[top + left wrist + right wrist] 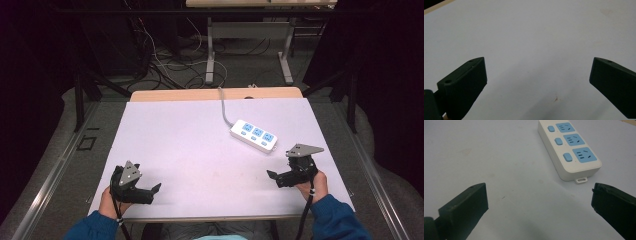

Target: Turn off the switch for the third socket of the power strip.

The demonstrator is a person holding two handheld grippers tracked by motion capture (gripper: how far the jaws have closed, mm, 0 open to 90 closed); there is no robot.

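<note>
White surface [200,150], a power strip [253,135] and two grippers held low at the near edge.
Power strip lies right of centre, its cord [223,107] running to the far edge. Right gripper [274,176] sits near it, apart, jaws wide and empty; left gripper [156,189] well apart at the near left, jaws wide, empty.

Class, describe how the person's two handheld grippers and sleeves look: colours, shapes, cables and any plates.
Each hand holds a black gripper: the left gripper and right gripper both end in two chunky, wedge-shaped black jaws with small holes on top. A grey three-cornered plate with small holes tops each one. A black cable trails back from each. The person wears blue sleeves.
</note>
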